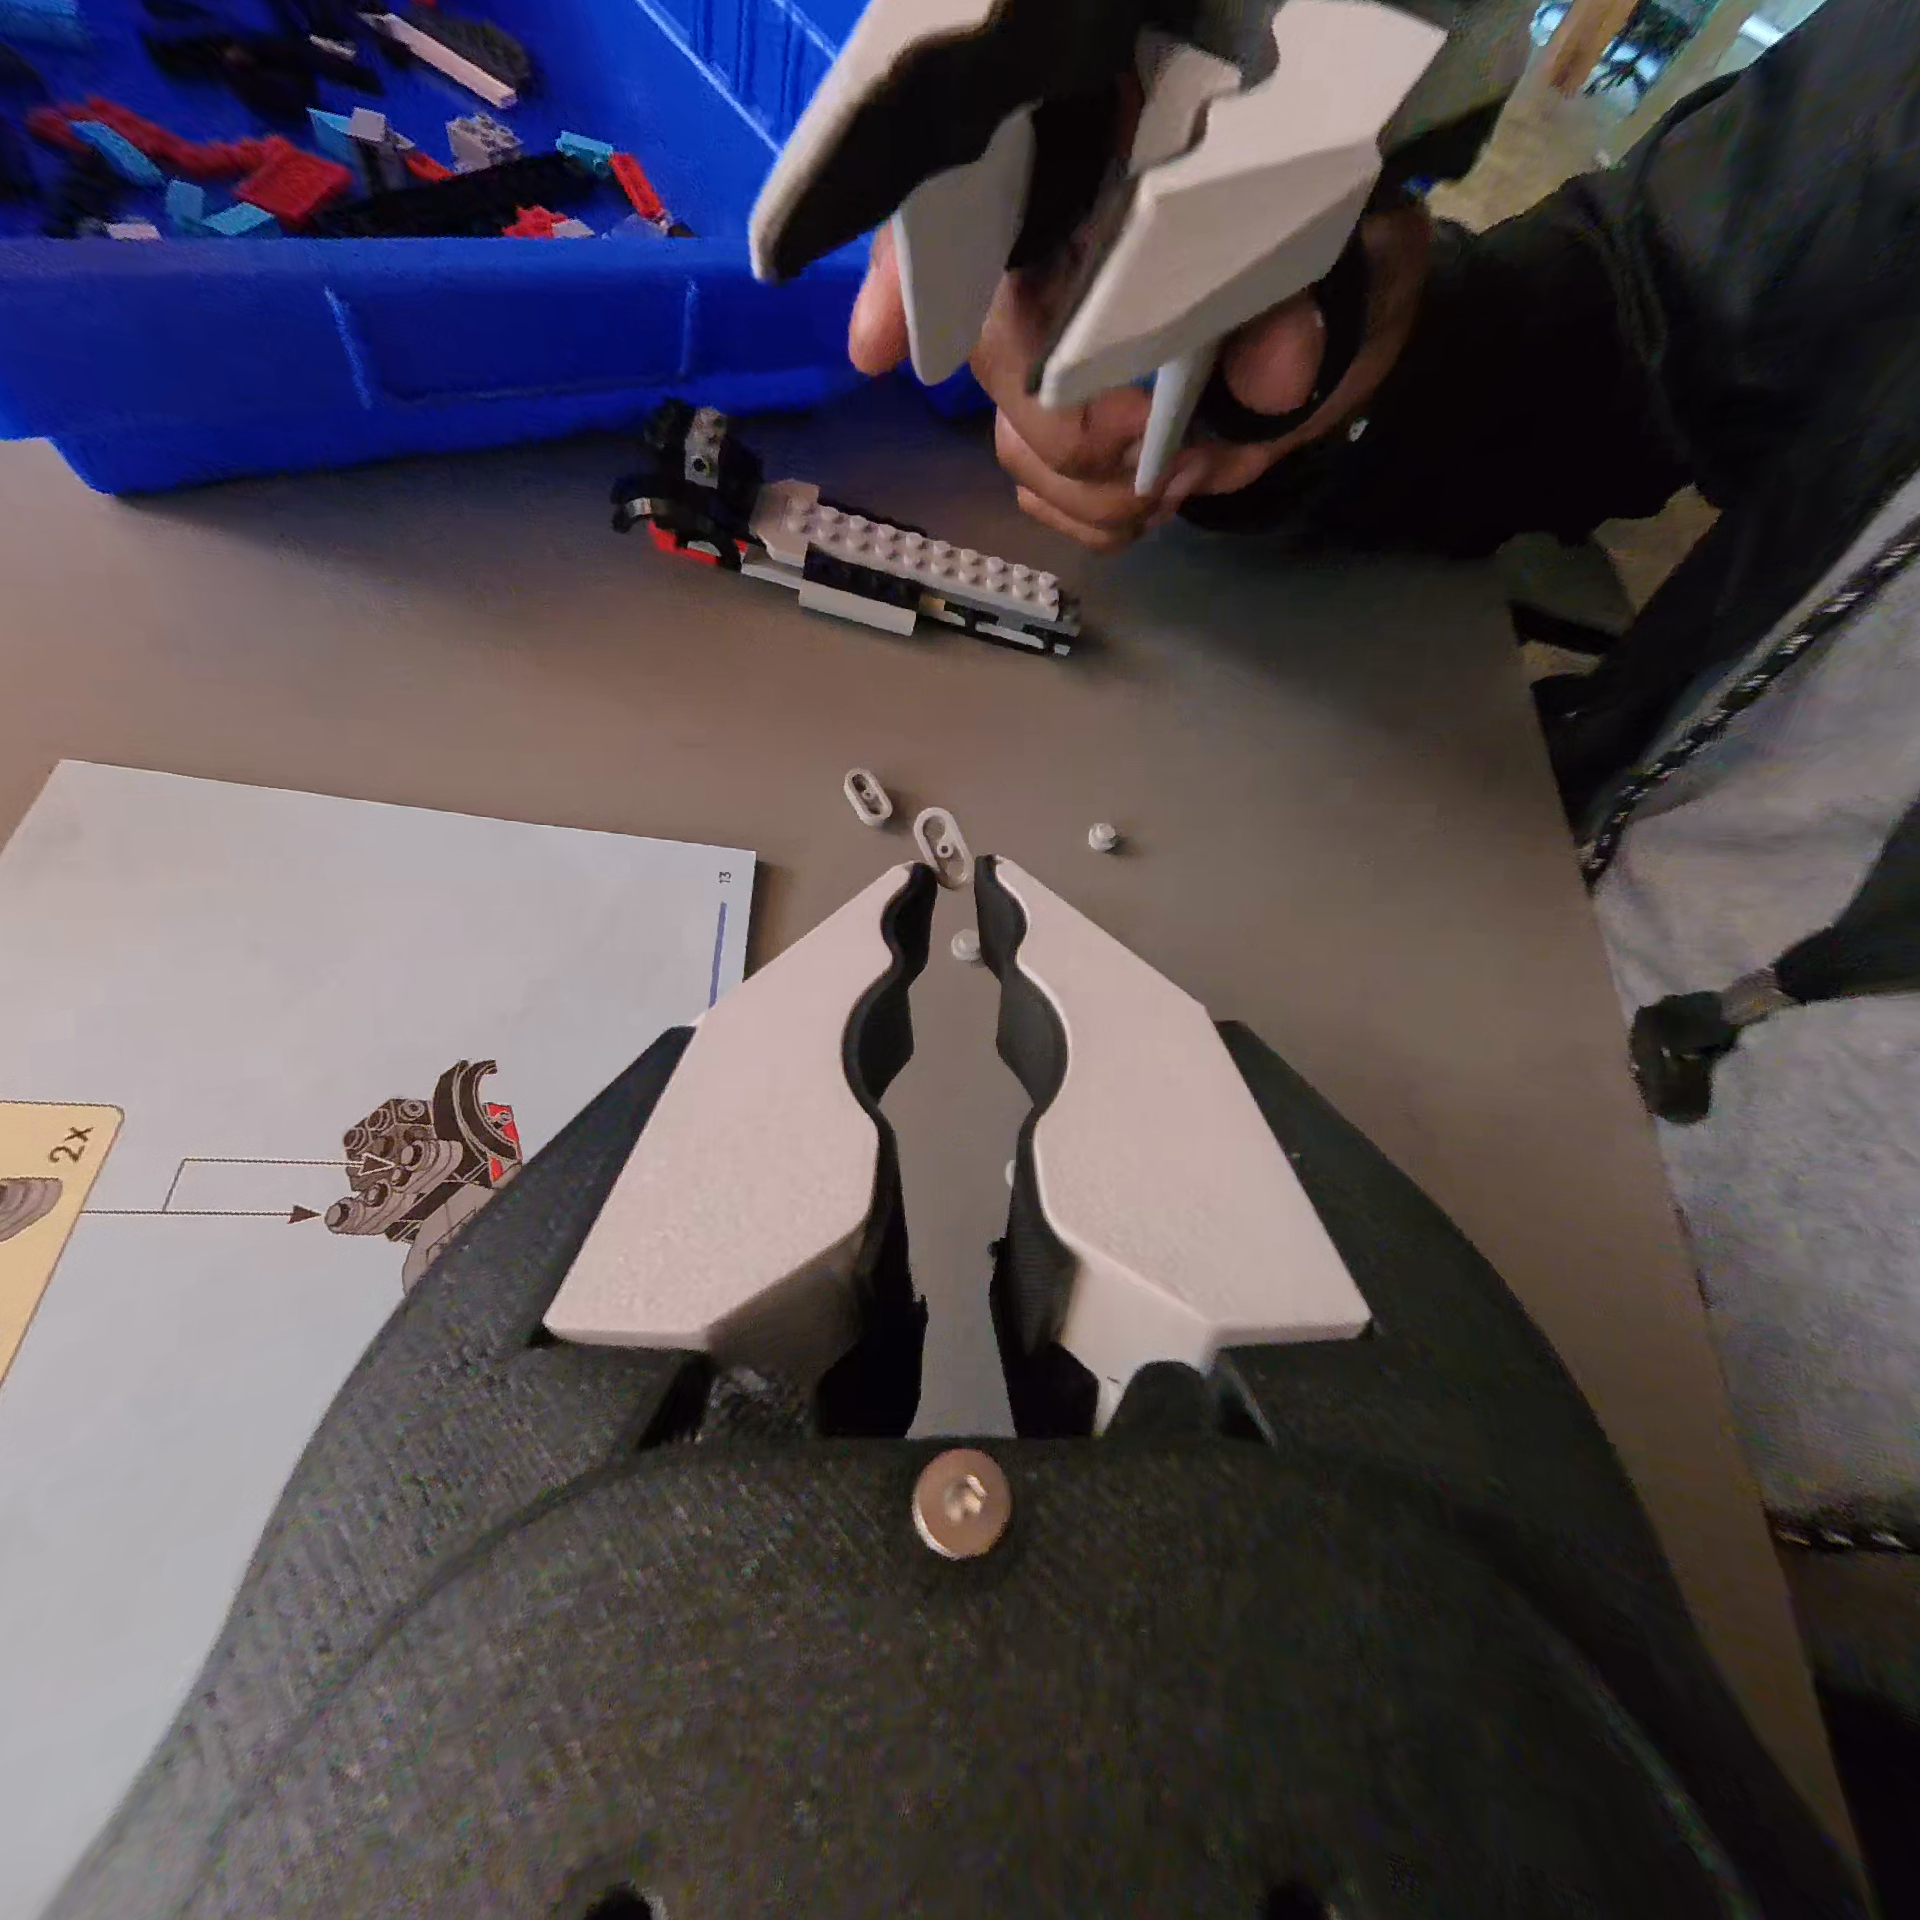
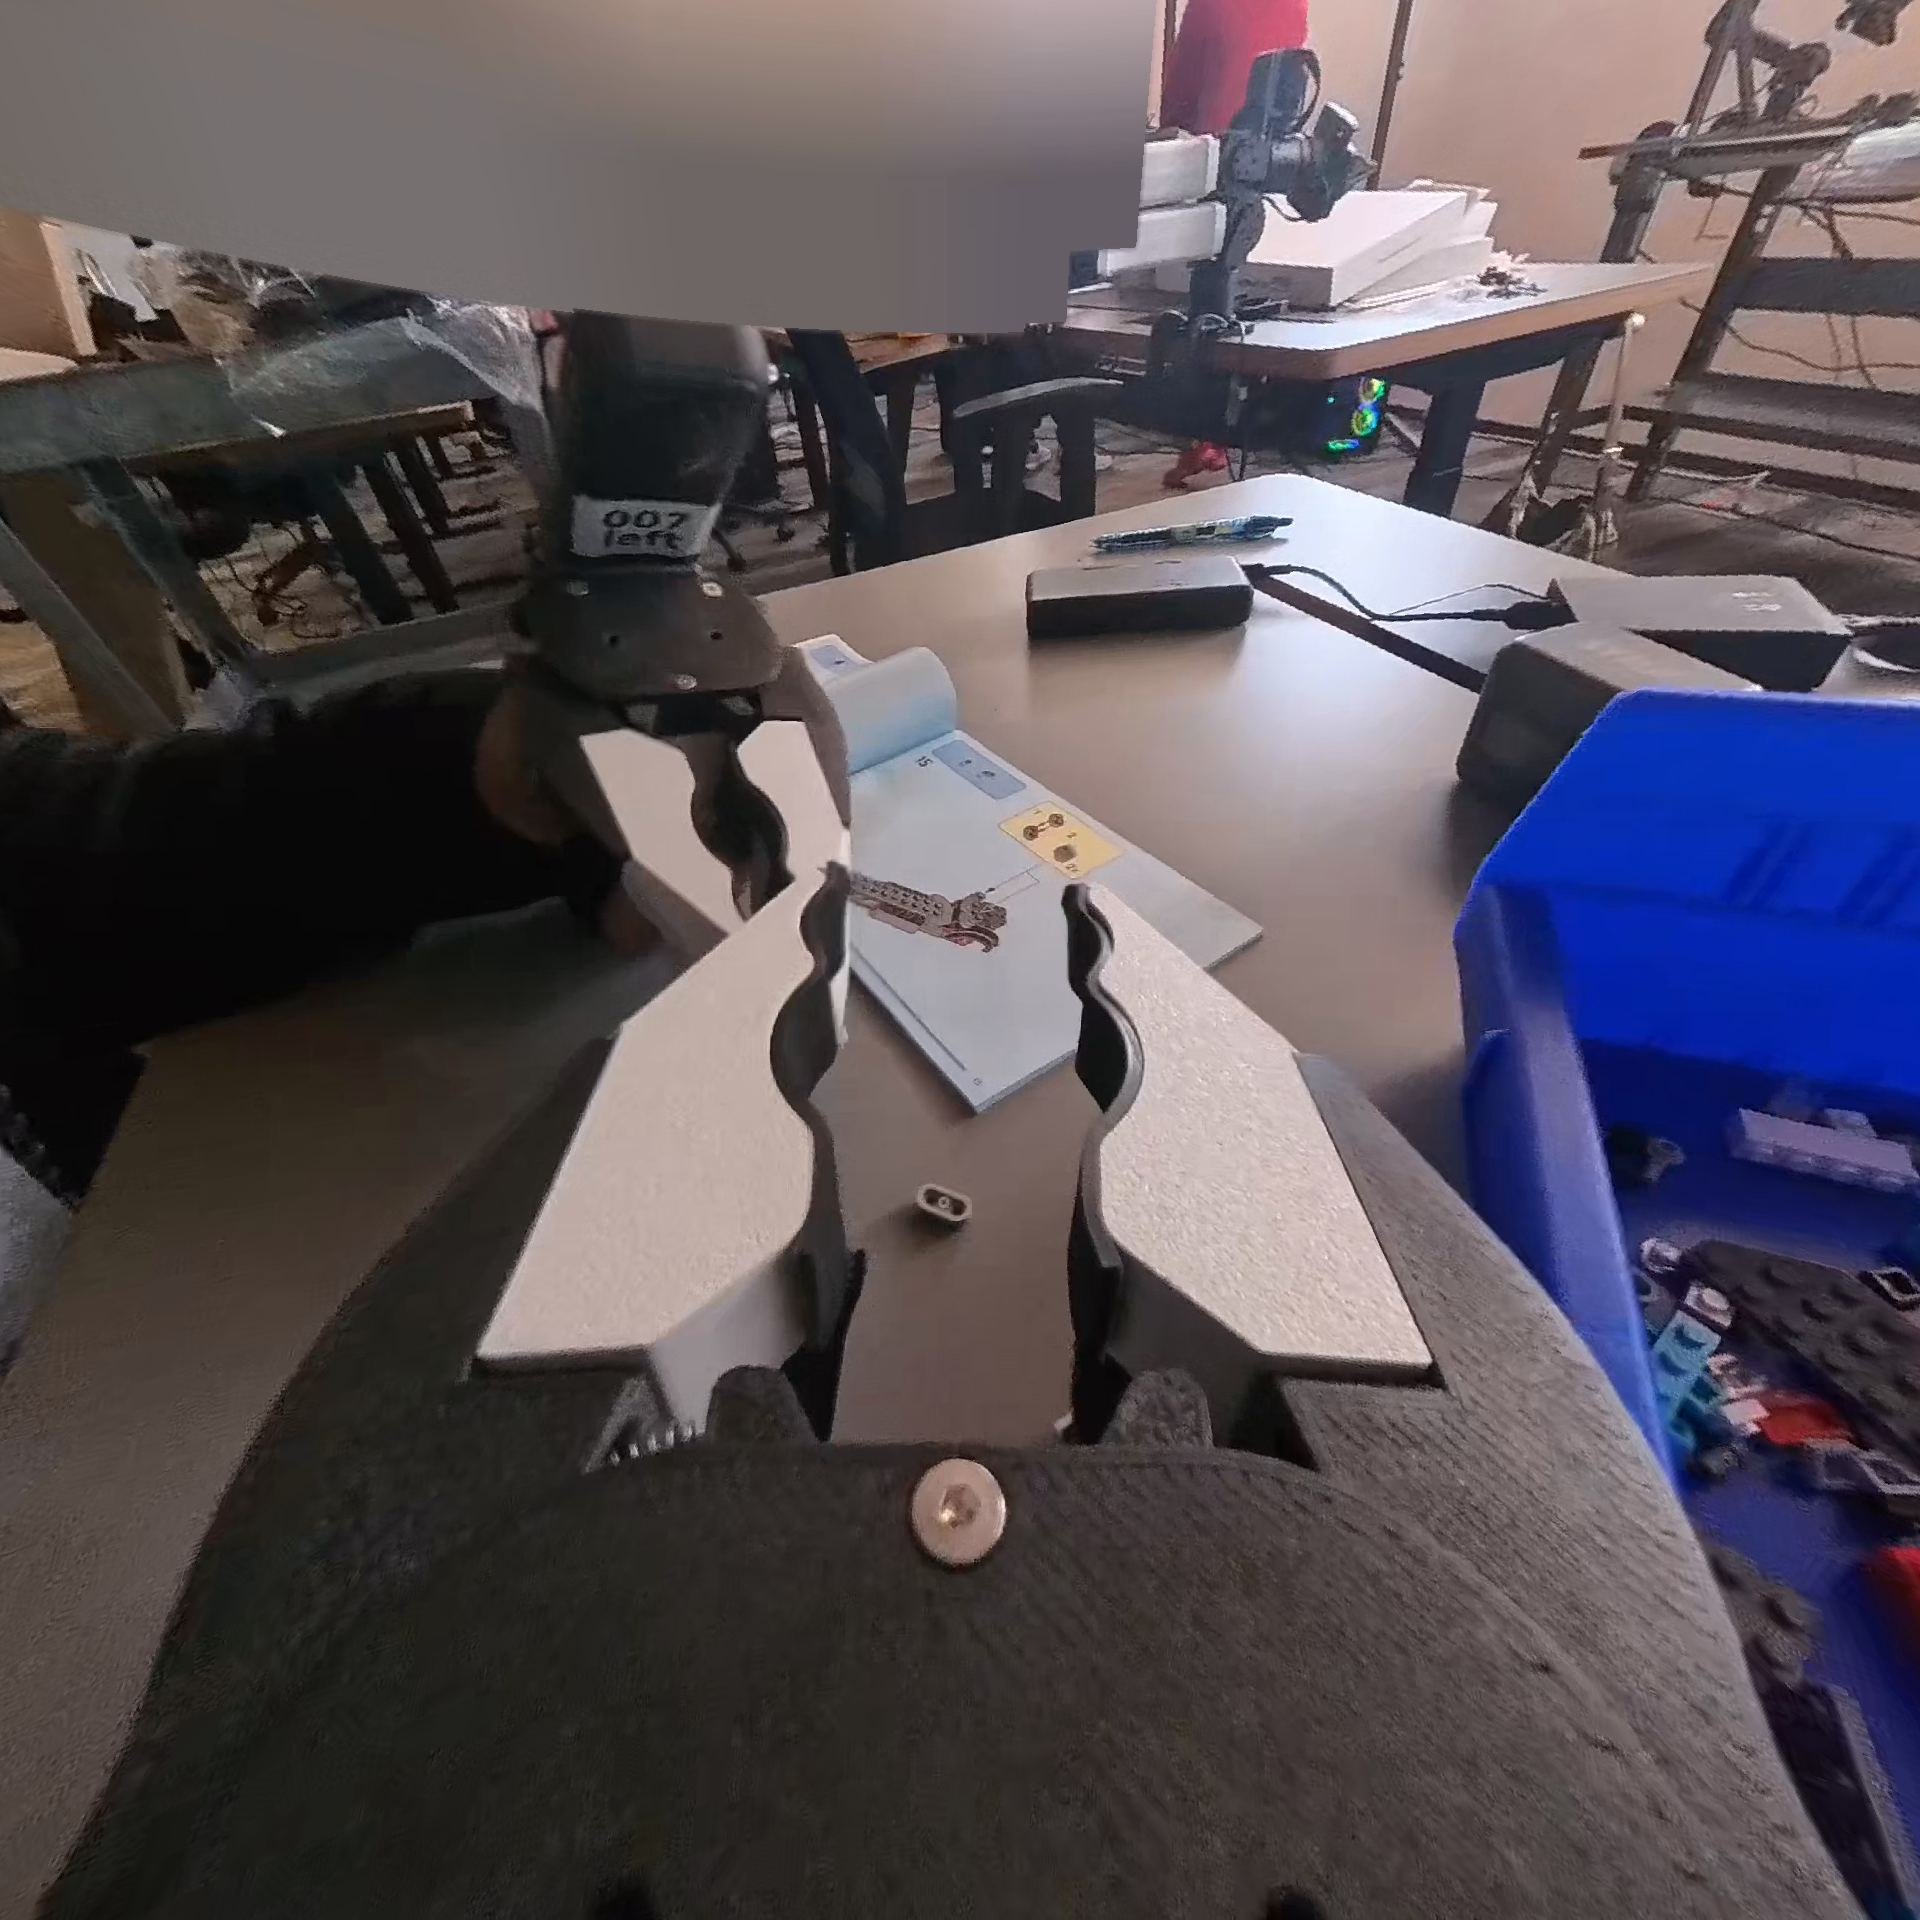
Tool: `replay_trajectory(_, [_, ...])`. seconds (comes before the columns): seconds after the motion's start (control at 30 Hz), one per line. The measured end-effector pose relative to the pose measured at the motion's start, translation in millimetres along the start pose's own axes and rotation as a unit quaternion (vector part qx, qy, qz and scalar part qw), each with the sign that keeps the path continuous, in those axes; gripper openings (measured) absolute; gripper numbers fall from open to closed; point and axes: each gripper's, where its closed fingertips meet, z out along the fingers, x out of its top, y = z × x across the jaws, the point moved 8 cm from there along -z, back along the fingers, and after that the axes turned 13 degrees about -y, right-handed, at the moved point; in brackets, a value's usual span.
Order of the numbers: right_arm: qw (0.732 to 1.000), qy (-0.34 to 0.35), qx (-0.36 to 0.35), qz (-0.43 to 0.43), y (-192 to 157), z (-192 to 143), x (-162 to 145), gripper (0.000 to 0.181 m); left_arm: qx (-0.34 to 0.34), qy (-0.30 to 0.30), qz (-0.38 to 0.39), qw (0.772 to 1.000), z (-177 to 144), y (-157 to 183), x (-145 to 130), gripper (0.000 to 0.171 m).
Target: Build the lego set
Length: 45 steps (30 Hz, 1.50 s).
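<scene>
Beside the blue bin (image 1: 416, 332), lego build (image 1: 862, 551) lies flat; long axis slanting right.

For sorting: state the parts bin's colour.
Bright blue bin, clearest in the left wrist view.

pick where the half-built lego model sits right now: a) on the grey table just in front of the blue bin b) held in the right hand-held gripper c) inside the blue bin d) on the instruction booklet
a: in the left wrist view the half-built lego model lies on the bare grey table, just outside the front wall of the blue bin, clear of the instruction booklet and of the right hand-held gripper, which holds nothing.
</scene>
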Motion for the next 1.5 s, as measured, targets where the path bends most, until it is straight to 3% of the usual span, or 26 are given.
replay_trajectory(0.33, [1.0, 0.023, -0.006, 0.015, 3, -14, -7, 0.041, 0.018, -0.01, 0.02, 1.0, -4, 4, 0, 0.009])
replay_trajectory(0.53, [0.999, 0.028, -0.038, -0.023, 0, -26, -12, 0.041, 0.019, 0.029, 0.039, 0.999, -12, 19, 12, 0.009])
replay_trajectory(0.83, [0.999, -0.011, 0.033, -0.03, -24, -26, -29, 0.039, 0.014, 0.03, 0.042, 0.999, 3, 23, 18, 0.009])
replay_trajectory(1.0, [0.997, -0.022, 0.03, -0.074, -29, -18, -33, 0.037, 0.001, 0.035, 0.043, 0.998, 8, 24, 20, 0.009])
replay_trajectory(1.23, [0.992, 0.0, 0.008, -0.123, -32, -20, -30, 0.034, -0.049, 0.08, 0.011, 0.996, 7, 26, 26, 0.009])
replay_trajectory(1.5, [0.975, 0.042, -0.051, -0.212, -47, -18, -23, 0.034, -0.157, 0.168, -0.062, 0.971, 2, 28, 35, 0.009])
